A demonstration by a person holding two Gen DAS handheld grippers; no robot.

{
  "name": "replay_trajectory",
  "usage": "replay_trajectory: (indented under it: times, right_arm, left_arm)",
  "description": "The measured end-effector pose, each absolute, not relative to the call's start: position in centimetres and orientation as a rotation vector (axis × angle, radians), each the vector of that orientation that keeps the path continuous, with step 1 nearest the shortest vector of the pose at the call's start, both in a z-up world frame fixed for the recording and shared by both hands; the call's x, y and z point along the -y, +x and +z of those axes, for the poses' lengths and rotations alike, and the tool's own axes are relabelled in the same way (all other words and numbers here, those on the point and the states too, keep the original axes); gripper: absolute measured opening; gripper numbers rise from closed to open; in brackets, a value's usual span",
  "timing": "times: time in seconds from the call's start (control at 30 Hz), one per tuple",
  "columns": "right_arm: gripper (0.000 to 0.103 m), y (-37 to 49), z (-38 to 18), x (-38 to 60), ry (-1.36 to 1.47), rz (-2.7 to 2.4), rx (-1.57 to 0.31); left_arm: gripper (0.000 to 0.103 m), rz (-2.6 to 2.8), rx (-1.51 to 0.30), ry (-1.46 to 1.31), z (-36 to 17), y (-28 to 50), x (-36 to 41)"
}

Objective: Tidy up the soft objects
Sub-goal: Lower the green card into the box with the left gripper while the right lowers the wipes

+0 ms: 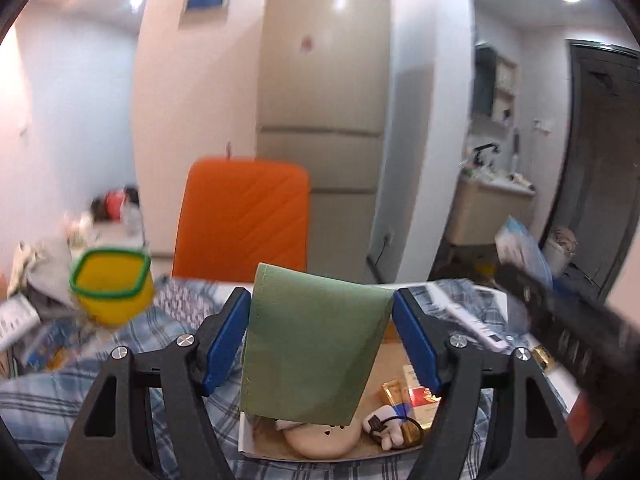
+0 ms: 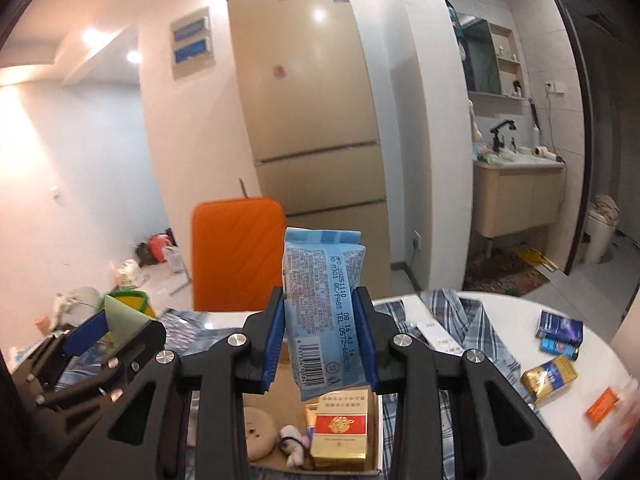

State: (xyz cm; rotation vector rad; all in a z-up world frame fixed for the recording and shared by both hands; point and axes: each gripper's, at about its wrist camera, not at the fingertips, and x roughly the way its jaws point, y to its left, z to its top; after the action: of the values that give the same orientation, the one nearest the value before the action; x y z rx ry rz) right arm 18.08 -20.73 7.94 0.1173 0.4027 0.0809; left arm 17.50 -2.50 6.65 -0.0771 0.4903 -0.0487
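My left gripper (image 1: 320,312) is shut on a folded green cloth (image 1: 312,344) and holds it above an open cardboard box (image 1: 256,440). My right gripper (image 2: 322,328) is shut on a light blue tissue pack (image 2: 324,316), also above the box (image 2: 372,432). Inside the box lie a beige plush toy (image 2: 258,432), a small white plush with a hair tie (image 2: 294,446) and a red and gold carton (image 2: 340,436). The left gripper with the cloth also shows in the right wrist view (image 2: 116,320), at the left.
The box rests on a blue plaid shirt (image 2: 456,320) spread over a white table (image 2: 560,420). A yellow tub with green rim (image 1: 112,284) stands at left. Small packets (image 2: 550,376) lie at right. An orange chair back (image 2: 236,252) and a fridge (image 2: 312,120) stand behind.
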Motion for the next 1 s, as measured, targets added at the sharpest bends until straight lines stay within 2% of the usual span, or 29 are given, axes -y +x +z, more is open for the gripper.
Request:
replay_trajectory:
  times: [0.2, 0.4, 0.6, 0.87, 0.97, 1.0]
  right_arm:
    - [0.035, 21.1, 1.3, 21.5, 0.131, 0.066, -0.495]
    - [0.035, 23.2, -1.5, 22.8, 0.196, 0.122, -0.641]
    - [0.035, 23.9, -3.3, 22.5, 0.180, 0.178, -0.716]
    - [0.035, 23.5, -3.4, 21.3, 0.145, 0.185, -0.722]
    - [0.035, 23.4, -3.3, 21.4, 0.153, 0.184, -0.717]
    - [0.035, 23.4, -3.2, 21.5, 0.154, 0.182, -0.716]
  left_arm:
    - [0.071, -0.036, -0.717, -0.199, 2.4, 22.2, 1.3]
    - [0.071, -0.072, -0.787, -0.255, -1.0, 22.8, 0.7]
    - [0.072, -0.126, -0.809, -0.287, -1.6, 22.5, 0.5]
    - [0.072, -0.184, -0.779, -0.336, -1.1, 22.0, 0.2]
    - [0.075, -0.180, -0.755, -0.267, -0.6, 21.6, 1.1]
    - [0.083, -0.187, -0.742, -0.255, -0.5, 21.4, 1.3]
